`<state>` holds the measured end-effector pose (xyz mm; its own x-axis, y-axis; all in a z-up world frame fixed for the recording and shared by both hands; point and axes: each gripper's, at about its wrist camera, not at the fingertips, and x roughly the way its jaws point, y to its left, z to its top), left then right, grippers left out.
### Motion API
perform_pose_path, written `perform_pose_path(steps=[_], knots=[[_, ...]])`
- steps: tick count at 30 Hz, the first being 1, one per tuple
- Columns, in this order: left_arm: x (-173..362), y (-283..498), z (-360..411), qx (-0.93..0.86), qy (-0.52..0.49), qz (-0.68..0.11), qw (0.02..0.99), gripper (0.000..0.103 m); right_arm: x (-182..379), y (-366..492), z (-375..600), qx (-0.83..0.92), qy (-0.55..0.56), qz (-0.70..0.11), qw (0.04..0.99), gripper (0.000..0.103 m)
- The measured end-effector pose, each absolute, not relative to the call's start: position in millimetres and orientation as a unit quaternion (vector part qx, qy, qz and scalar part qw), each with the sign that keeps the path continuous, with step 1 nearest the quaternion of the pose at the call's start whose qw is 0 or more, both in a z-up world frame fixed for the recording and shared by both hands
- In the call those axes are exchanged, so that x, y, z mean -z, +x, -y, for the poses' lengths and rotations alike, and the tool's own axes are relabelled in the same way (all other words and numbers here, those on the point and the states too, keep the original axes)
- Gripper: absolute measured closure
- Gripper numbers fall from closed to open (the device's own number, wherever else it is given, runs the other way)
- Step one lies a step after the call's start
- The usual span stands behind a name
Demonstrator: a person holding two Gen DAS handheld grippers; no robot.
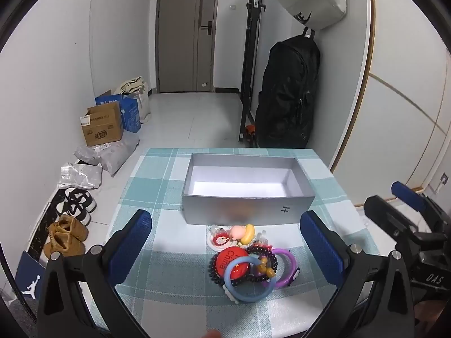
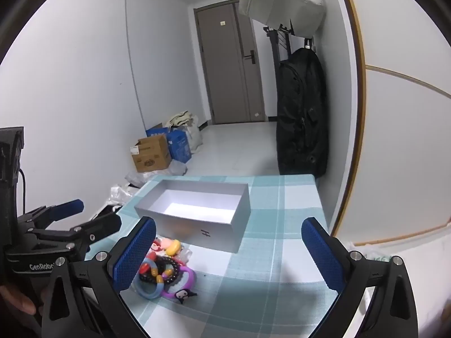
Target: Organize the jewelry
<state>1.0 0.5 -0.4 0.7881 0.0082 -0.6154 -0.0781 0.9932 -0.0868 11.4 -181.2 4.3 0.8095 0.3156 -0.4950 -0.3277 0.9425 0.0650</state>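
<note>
Between spread left jaws: jewelry pile (image 1: pixel 248 259), untouched.

One grey open box (image 1: pixel 248 211) ahead of the left jaws. One jewelry pile (image 1: pixel 248 259) between those jaws, nearer than the box: one blue ring (image 1: pixel 239 287), one purple ring (image 1: pixel 287 270), one red round badge (image 1: pixel 229 259), one dark bead bracelet (image 1: pixel 260 252), one black coil tie (image 1: pixel 212 270), one yellow-pink charm (image 1: pixel 243 232); smaller bits too tangled to count. Two grippers, two blue pads (image 1: pixel 132 246) each. One checked tablecloth (image 1: pixel 157 186). On the floor left of the jaws: two pairs of shoes (image 1: pixel 70 219).
</note>
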Motion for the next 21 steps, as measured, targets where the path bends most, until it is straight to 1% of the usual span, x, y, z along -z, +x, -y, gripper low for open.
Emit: perform_pose_path(steps=[3, 6, 21], knots=[[-0.2, -2.7, 2.6, -0.023, -0.043, -0.318, 0.947, 0.001, -4.1, 11.8, 181.2, -0.170, -0.013, -0.257, 0.951, 0.000], [0.5, 1.8, 6.9, -0.025, -0.037, -0.328, 0.944, 0.001, -3.8, 12.2, 181.3, -0.171, -0.016, -0.258, 0.951, 0.000], [1.4, -3.4, 1.3, -0.008, -0.054, -0.322, 0.945, 0.001, -3.5, 13.4, 181.6, -0.168, -0.017, -0.259, 0.951, 0.000]])
